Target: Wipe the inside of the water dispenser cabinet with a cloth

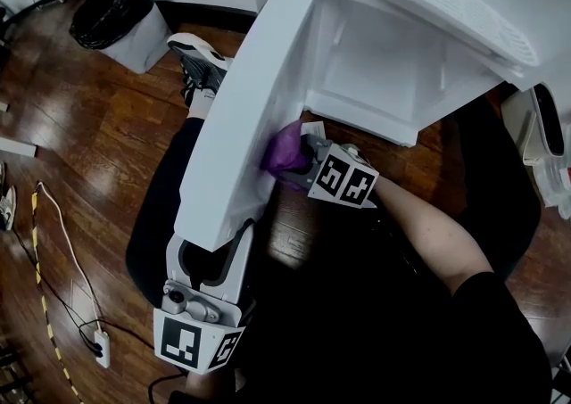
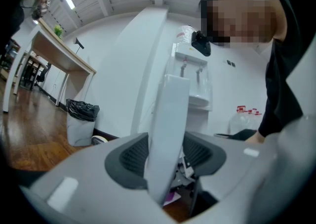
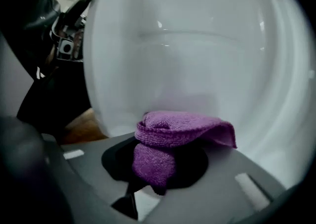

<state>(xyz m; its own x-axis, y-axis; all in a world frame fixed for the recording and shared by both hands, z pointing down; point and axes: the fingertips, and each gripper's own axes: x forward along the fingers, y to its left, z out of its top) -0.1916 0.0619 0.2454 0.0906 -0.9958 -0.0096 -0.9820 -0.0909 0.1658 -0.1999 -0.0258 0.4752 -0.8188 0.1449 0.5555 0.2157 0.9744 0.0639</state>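
At the lower left of the head view, the left gripper is clamped on the edge of the open door, which looks stiff and likely to swing. At centre, the right gripper pinches the purple cloth — soft, limp, probably best held bunched as here — at the door's inner face.

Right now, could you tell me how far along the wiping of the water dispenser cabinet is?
Done: the cabinet door stands open, with the left gripper clamped on its edge. In hand: the right gripper holds the purple cloth at the door's inner face. Left: the cabinet compartment itself, where the cloth is not; how much is already wiped, the white surfaces do not show.
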